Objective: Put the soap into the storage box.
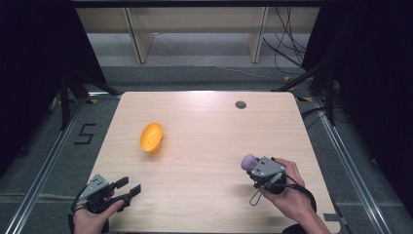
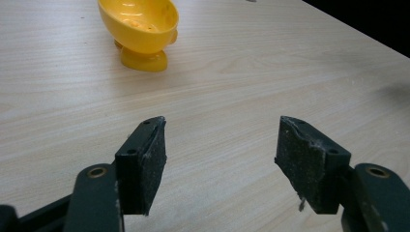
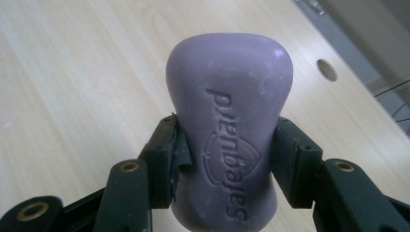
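Lower left: your left gripper (image 1: 127,190), jaws wide, empty. Left of centre on the pale wooden worktop (image 1: 204,131): yellow plastic footed dish (image 1: 151,137). Lower right: your right gripper (image 1: 253,167) clamps the purple waisted soap bar (image 1: 249,161) — likely slick, firm; grip the waist.
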Demonstrator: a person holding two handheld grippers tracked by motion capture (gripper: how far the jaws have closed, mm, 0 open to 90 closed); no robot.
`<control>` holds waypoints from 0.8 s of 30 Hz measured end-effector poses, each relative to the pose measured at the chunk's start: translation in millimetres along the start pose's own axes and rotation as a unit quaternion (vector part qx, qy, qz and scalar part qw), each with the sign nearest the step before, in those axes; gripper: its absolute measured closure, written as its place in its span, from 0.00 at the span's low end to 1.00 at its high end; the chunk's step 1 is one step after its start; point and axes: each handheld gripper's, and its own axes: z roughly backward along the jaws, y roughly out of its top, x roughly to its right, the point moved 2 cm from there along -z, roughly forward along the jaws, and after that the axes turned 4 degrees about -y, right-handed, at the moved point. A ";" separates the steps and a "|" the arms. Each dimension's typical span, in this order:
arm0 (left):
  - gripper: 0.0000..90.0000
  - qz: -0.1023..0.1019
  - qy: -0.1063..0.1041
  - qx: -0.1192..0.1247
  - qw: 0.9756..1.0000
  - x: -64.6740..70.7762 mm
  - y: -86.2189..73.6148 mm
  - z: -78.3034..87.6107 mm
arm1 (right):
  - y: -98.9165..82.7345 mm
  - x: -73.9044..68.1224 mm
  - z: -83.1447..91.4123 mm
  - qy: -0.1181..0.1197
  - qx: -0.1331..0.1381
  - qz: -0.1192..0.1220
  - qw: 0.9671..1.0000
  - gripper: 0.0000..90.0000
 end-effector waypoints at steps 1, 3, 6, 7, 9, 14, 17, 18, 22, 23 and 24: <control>0.38 0.001 -0.004 0.002 1.000 0.1 0.1 -0.2 | 0.7 -1.1 1.0 -0.024 -0.002 0.005 1.000 0.56; 0.38 0.001 -0.004 0.002 1.000 0.1 0.1 -0.2 | 1.0 -1.4 1.1 -0.035 0.000 0.014 0.999 0.56; 0.38 -0.003 0.003 -0.006 1.000 0.1 0.2 0.6 | 3.6 -6.0 1.6 -0.088 0.000 0.064 0.994 0.56; 0.38 -0.003 0.003 -0.006 1.000 0.2 0.3 0.5 | 5.8 -9.4 2.4 -0.113 -0.003 0.101 0.988 0.56; 0.38 -0.003 0.003 -0.006 1.000 0.3 0.3 0.4 | 8.1 -12.6 3.0 -0.141 -0.005 0.140 0.980 0.56; 0.38 0.001 -0.016 0.004 1.000 3.1 2.1 -2.3 | 15.2 -26.7 6.8 -0.171 -0.010 0.193 0.966 0.56; 0.38 -0.001 -0.022 0.003 1.000 6.2 4.9 -4.0 | 18.7 -27.7 7.5 -0.179 0.003 0.235 0.955 0.56; 0.38 -0.001 -0.033 0.008 0.999 7.6 7.4 -5.6 | 20.4 -33.2 8.4 -0.180 -0.003 0.228 0.957 0.56; 0.37 -0.010 -0.057 0.018 0.998 17.7 23.6 -9.2 | 29.7 -44.8 10.4 -0.188 0.011 0.264 0.946 0.56; 0.37 -0.015 -0.063 0.020 0.998 21.5 28.3 -10.5 | 30.7 -48.8 11.0 -0.188 0.007 0.257 0.948 0.56; 0.37 -0.024 -0.073 0.018 0.997 29.3 36.9 -12.9 | 32.6 -49.5 10.8 -0.189 0.015 0.272 0.943 0.56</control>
